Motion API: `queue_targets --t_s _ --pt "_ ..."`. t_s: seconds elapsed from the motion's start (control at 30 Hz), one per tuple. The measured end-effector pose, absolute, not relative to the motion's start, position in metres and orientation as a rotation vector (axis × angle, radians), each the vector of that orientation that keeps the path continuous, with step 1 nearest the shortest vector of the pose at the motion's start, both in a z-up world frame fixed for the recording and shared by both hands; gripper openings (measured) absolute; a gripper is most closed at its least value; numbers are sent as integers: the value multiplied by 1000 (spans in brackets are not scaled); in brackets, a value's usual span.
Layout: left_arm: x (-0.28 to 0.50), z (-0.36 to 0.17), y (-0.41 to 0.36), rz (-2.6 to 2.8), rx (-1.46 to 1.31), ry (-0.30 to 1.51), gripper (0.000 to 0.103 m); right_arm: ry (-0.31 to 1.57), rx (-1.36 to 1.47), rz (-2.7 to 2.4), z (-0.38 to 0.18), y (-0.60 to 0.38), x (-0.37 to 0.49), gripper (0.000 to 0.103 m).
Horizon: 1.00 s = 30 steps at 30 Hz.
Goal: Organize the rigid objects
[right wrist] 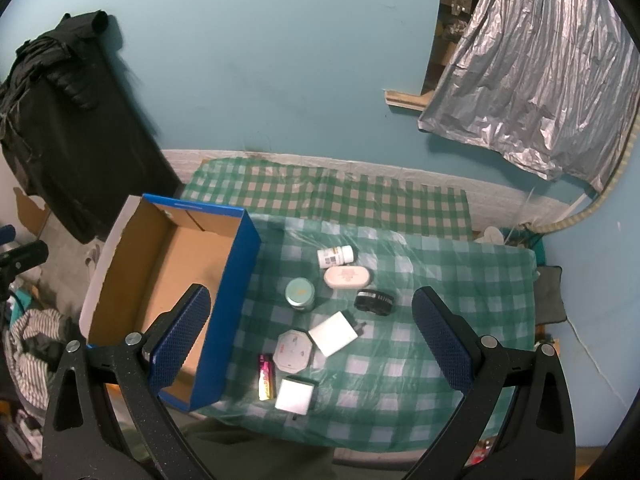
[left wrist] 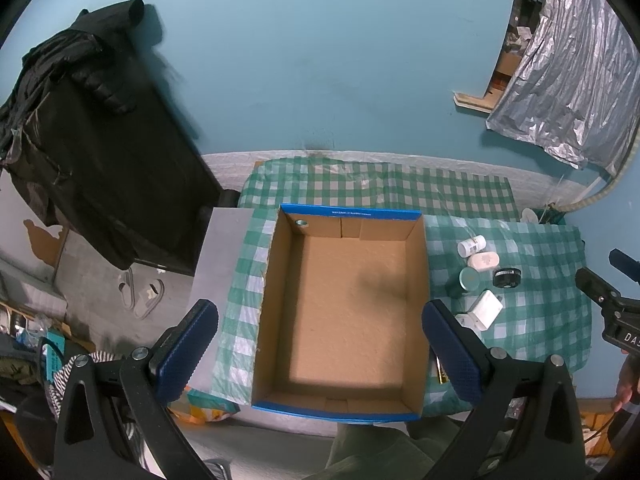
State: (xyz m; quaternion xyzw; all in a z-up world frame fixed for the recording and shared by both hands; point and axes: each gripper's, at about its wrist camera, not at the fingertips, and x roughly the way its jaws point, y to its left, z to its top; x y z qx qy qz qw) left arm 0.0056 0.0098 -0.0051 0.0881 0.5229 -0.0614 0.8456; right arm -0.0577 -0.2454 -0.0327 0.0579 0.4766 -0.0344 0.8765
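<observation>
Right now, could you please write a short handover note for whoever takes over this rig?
Left gripper: open, empty, above the blue cardboard box.
Right gripper: open, empty, over the items.
Box sits on the green checked cloth, nothing inside.
Right of it lie the white pill bottle, white oval case, teal round tin, black round jar, white square charger, octagonal white case, pink lighter and square white block.
Done: nothing boxed. Left: box all eight.
</observation>
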Motion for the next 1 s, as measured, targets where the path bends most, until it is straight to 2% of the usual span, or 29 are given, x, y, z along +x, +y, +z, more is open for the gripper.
queue_targets --t_s 0.6,1.0 --pt "7 -7 11 -122 193 1109 103 1005 121 -77 -34 -245 -56 101" --pt "28 -22 54 -69 231 1104 102 1057 138 -84 -56 -262 -53 101"
